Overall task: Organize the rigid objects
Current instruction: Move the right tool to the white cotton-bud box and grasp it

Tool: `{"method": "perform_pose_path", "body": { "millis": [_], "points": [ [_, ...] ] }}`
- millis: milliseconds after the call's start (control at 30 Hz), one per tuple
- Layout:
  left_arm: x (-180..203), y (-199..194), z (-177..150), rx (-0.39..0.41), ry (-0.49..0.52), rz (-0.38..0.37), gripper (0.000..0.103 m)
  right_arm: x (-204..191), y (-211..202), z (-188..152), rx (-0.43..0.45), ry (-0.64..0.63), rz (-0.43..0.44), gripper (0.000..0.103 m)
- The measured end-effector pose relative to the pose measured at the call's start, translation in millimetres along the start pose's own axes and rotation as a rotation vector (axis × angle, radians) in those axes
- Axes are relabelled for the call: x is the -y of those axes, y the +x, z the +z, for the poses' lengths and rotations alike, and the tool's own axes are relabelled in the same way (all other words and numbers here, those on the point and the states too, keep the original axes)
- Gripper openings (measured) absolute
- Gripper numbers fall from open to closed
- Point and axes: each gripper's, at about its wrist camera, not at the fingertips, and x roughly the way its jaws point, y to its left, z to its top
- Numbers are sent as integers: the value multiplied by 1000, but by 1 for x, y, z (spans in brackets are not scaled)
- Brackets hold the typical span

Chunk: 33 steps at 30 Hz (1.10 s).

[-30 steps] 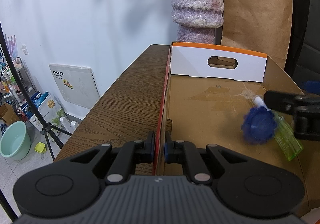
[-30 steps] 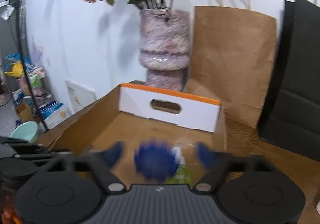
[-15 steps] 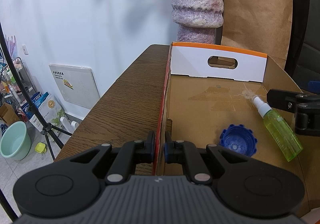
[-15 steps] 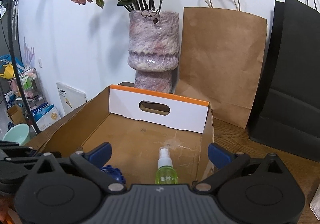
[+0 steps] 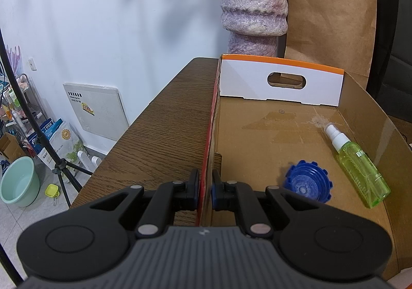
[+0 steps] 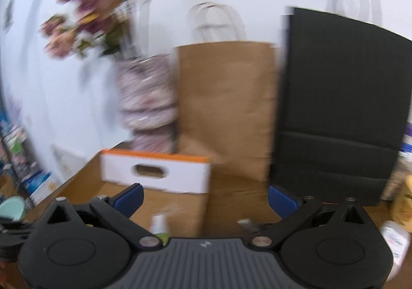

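Observation:
An open cardboard box (image 5: 365, 101) with a white, orange-edged end panel sits on the wooden table (image 5: 159, 134). Inside it lie a blue ridged cap (image 5: 306, 183) and a green spray bottle (image 5: 360, 165) with a white nozzle, side by side near the box's right wall. My left gripper (image 5: 205, 191) is shut on the box's near left wall. In the blurred right wrist view my right gripper (image 6: 204, 197) is open and holds nothing, above the box's right wall (image 6: 180, 211); the spray bottle (image 6: 159, 224) shows just below it.
A mottled purple vase (image 5: 253, 5) with dried flowers, a brown paper bag (image 5: 332, 18) and a black bag (image 6: 340, 108) stand behind the box. Small items (image 6: 401, 206) lie on the table at far right. Left of the table, on the floor, are a tripod (image 5: 51, 160) and a green basin (image 5: 18, 183).
The blue cap has left my right gripper and now lies on the box floor. The right gripper has pulled out of the box, rising and swinging right. The left gripper has kept still.

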Motion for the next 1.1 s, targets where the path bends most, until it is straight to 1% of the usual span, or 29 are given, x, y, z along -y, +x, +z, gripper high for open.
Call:
{"method": "perform_pose_path", "body": {
  "millis": [67, 167, 267, 467, 533, 633, 767, 900, 1000, 1100],
  "points": [
    [0, 0, 0, 0, 0, 0, 10, 26, -5, -1, 7, 36, -52, 103],
    [0, 1, 1, 1, 0, 0, 10, 63, -10, -4, 9, 87, -153, 103],
    [0, 1, 0, 1, 0, 0, 10, 93, -10, -10, -7, 105, -249, 103],
    [0, 1, 1, 2, 0, 1, 10, 153, -1, -30, -81, 144, -426, 103],
    [0, 1, 1, 3, 1, 2, 10, 172, 7, -38, -106, 186, -472, 103],
    [0, 1, 1, 3, 1, 2, 10, 193, 21, -52, -134, 255, -508, 103],
    [0, 1, 1, 3, 1, 3, 10, 203, 38, -68, -184, 262, -558, 103],
    [0, 1, 1, 4, 1, 3, 10, 205, 50, -79, -220, 271, -563, 103],
    [1, 0, 0, 4, 1, 3, 10, 208, 56, -85, -230, 280, -572, 103],
    [0, 1, 1, 4, 0, 2, 10, 212, 59, -89, -212, 310, -562, 103]
  ]
}}
